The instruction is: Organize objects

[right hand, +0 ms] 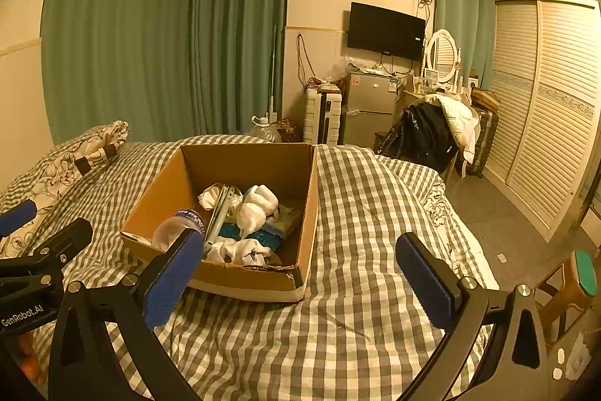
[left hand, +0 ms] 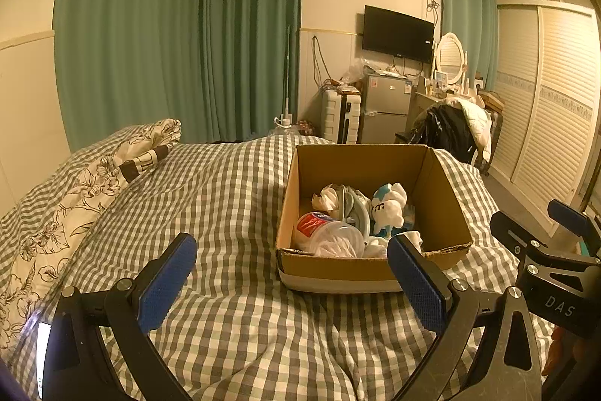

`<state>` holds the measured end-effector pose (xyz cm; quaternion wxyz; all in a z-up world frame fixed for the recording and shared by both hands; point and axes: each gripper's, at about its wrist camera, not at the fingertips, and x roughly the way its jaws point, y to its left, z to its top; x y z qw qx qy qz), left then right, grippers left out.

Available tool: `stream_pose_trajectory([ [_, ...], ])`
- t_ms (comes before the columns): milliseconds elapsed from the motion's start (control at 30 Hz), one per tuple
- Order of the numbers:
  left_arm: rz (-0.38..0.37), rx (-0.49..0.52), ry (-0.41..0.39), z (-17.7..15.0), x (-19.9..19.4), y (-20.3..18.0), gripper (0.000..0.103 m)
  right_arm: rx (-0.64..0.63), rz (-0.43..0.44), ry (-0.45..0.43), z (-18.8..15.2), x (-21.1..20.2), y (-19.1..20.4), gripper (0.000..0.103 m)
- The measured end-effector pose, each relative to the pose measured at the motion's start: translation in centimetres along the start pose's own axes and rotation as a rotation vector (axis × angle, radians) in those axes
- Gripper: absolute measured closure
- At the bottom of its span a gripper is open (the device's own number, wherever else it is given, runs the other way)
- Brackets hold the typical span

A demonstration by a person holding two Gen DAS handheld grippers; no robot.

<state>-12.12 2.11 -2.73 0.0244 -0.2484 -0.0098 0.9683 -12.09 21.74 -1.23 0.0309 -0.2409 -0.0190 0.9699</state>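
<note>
Cardboard box point(left hand: 443, 213) holds one bottle point(left hand: 330, 235), one plush toy point(left hand: 388, 209) — both tongs point(left hand: 291, 282) point(right hand: 300, 279) spread, empty.

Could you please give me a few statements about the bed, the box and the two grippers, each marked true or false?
1. The cardboard box sits on the checked bedspread. True.
2. The box is empty. False: it holds a plastic bottle, a white and blue plush toy, crumpled white cloth and other items.
3. The left gripper is open and holds nothing. True.
4. The right gripper is clamped on the plastic bottle. False: its jaws stand wide apart and empty, and the bottle lies in the box.
5. The television on the wall is showing a picture. False: its screen is dark.
</note>
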Motion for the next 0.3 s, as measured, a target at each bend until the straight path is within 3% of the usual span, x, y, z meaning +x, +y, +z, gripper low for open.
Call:
stream_pose_trajectory([
  [300,0.019,0.03,-0.014,-0.21,-0.03,-0.13,0.0,-0.005,0.0,0.006,0.07,0.05,0.01,0.0],
])
